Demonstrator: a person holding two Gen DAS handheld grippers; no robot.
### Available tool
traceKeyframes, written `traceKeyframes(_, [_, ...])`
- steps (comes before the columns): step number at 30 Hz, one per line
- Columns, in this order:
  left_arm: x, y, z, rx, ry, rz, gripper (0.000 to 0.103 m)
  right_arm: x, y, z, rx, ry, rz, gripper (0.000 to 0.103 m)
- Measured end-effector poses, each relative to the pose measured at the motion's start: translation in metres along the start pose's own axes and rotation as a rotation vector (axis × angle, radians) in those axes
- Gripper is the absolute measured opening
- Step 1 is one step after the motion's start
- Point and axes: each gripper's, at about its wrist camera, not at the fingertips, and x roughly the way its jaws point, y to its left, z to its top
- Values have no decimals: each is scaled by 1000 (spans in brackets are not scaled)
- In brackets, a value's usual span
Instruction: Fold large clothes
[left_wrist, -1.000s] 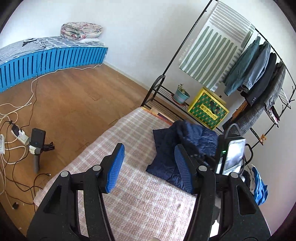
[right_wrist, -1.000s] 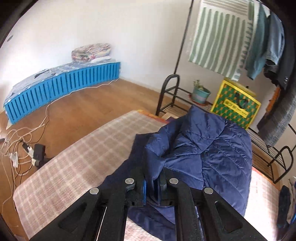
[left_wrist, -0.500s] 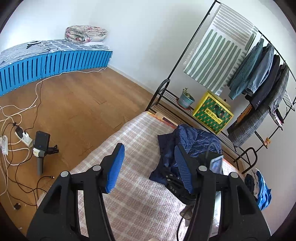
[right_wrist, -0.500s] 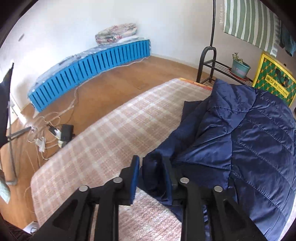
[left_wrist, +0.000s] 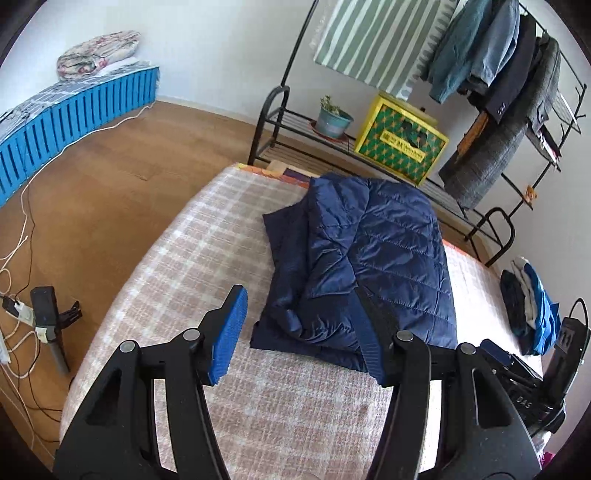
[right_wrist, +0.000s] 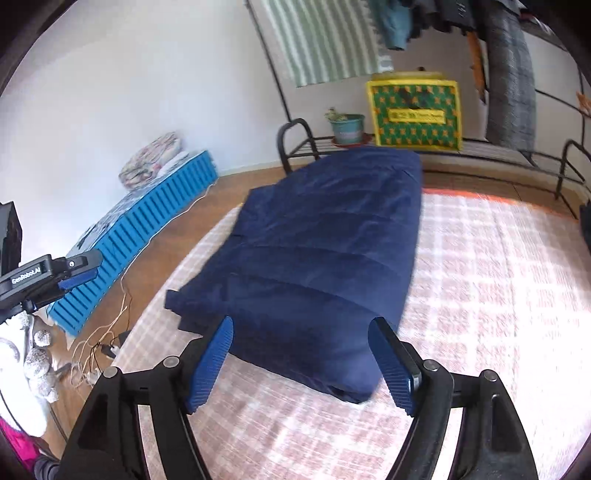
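A navy quilted jacket (left_wrist: 369, 258) lies folded into a compact block on the pink checked bed cover (left_wrist: 192, 258). It fills the middle of the right wrist view (right_wrist: 325, 251). My left gripper (left_wrist: 301, 336) is open and empty, above the jacket's near edge. My right gripper (right_wrist: 303, 358) is open and empty, its fingers on either side of the jacket's near end, just above it. The left gripper's body shows at the left edge of the right wrist view (right_wrist: 48, 275).
A black clothes rack (left_wrist: 517, 92) with hanging coats stands behind the bed, with a plant pot (left_wrist: 332, 120) and a yellow-green box (left_wrist: 402, 140) on its shelf. A small clothes pile (left_wrist: 528, 302) sits at the bed's right. Cables (left_wrist: 18, 258) lie on the wooden floor.
My right gripper let go of the jacket, opened wide and drew back to its near end. The jacket now lies flat and folded. My left gripper shifted toward the jacket.
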Motion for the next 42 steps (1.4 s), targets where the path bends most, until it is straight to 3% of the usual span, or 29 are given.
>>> traceKeyframes(3, [42,-17,3,25,30,26,59,4,-25,0,66,13,-17,79])
traceKeyframes(6, [82,-24,-1,143,35,159,59,14,-38,6,115,29,2,79])
traceKeyframes(9, [128,-1,-17,178,147,261,59,31,-40,9,136,64,25,79])
traceKeyframes(13, [151,43,-34,25,210,197,71,56,-41,4,147,113,54,79])
traceKeyframes(17, [152,43,-34,62,206,191,72,75,-49,-2,230,146,148,80])
traceKeyframes(19, [151,44,-36,54,200,184,72,86,-50,-3,275,169,209,71])
traceKeyframes(23, [150,46,-34,26,217,138,67,88,-40,3,213,181,174,43])
traceKeyframes(26, [145,36,-37,71,216,131,56,80,-30,7,114,189,130,34])
traceKeyframes(30, [134,20,-49,115,227,113,48,70,-21,10,70,214,89,30])
traceKeyframes(34, [122,9,-64,152,264,65,48,51,-27,0,62,243,71,29])
traceKeyframes(42, [82,-31,-121,272,343,-41,48,-12,-54,-52,53,320,34,28])
